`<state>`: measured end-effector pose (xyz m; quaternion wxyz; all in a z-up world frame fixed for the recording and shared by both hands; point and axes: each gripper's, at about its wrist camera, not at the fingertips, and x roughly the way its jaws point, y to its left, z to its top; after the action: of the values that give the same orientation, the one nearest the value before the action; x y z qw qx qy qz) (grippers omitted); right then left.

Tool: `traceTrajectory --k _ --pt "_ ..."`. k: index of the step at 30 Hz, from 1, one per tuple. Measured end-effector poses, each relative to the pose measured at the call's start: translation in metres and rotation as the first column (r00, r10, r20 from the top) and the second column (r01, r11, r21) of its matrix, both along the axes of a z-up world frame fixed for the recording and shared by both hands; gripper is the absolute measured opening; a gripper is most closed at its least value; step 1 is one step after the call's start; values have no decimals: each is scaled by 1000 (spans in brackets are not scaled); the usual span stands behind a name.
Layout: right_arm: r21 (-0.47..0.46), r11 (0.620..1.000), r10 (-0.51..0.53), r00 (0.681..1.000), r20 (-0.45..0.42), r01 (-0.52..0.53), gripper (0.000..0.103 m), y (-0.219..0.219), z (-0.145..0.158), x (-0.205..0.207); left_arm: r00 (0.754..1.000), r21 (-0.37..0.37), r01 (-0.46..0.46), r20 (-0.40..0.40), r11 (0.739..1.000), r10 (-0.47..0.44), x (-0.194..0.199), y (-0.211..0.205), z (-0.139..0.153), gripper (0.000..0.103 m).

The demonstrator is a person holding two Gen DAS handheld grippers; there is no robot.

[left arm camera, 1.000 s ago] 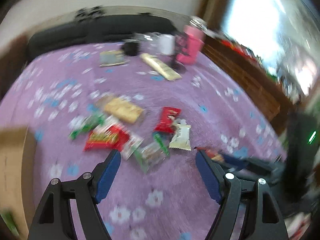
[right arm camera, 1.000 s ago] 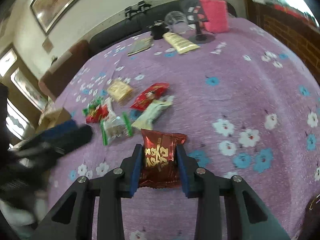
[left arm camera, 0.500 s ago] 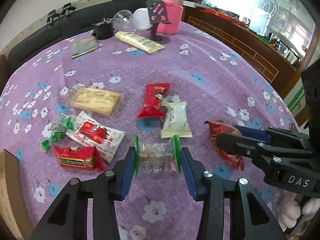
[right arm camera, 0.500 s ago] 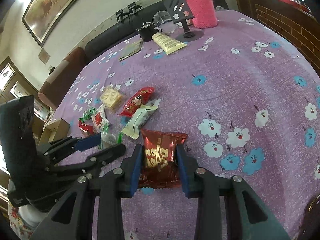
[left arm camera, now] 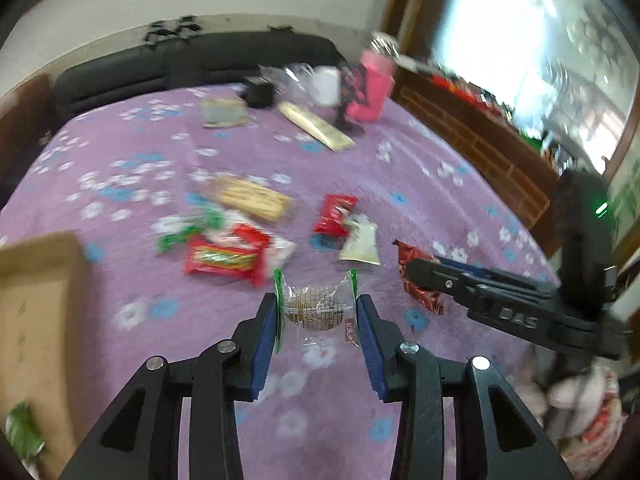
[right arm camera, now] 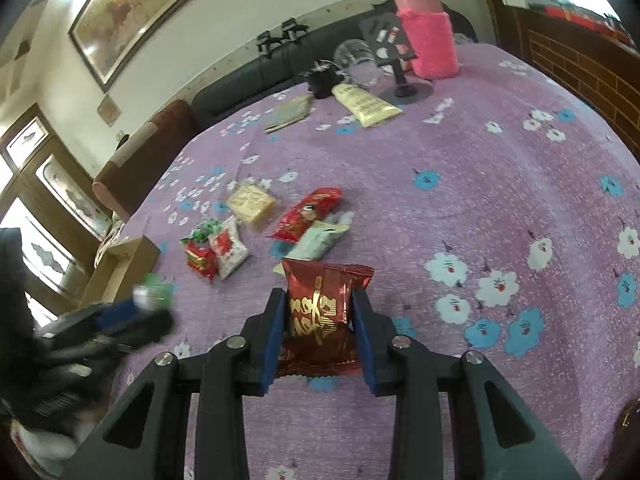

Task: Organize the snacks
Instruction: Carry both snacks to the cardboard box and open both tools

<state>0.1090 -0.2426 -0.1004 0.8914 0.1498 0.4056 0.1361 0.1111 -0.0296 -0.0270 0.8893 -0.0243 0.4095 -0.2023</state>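
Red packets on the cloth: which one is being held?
The dark red foil packet, clamped in the right tool. The other red packets lie loose on the cloth.

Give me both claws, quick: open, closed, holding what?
Left claw: closed on the clear cookie pack.
Right claw: closed on the red foil pack.
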Motion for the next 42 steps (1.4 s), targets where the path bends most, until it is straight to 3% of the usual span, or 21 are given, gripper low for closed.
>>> traceTrajectory --k 7,12,18,26,28,33,36,38,40,42 --pt "-68 997 50 997 51 -47 32 32 9 -12 975 -28 -213 59 977 214 -39 104 29 41" --pt "-60 986 161 984 76 -157 32 81 33 -25 922 -49 -381 55 923 384 -61 184 32 42" --pt "-49 939 343 938 53 -341 32 173 49 -29 872 -62 -488 13 871 490 -69 241 16 42" --pt "-110 866 489 872 -16 -488 32 285 36 -29 833 -54 -554 -47 831 552 -52 278 -3 43" --pt "-125 855 503 864 -30 -503 28 304 30 -26 824 -54 -566 -61 822 563 -46 286 -8 43" --pt "-161 841 516 855 -49 -516 27 334 24 -16 809 -74 -587 -96 807 580 -43 301 -15 51" --pt "-154 844 515 856 -36 -514 27 335 27 -18 802 -115 -597 -92 794 590 -49 305 -14 52" --pt "-175 836 524 851 -30 -521 27 333 30 -27 802 -138 -597 -80 790 592 -51 305 -12 58" --pt "-241 801 559 829 -29 -549 27 336 31 -45 797 -157 -602 -72 783 599 -51 306 -10 59" --pt "-337 735 616 787 -30 -588 28 344 30 -71 788 -184 -613 -72 768 611 -52 306 -8 59"
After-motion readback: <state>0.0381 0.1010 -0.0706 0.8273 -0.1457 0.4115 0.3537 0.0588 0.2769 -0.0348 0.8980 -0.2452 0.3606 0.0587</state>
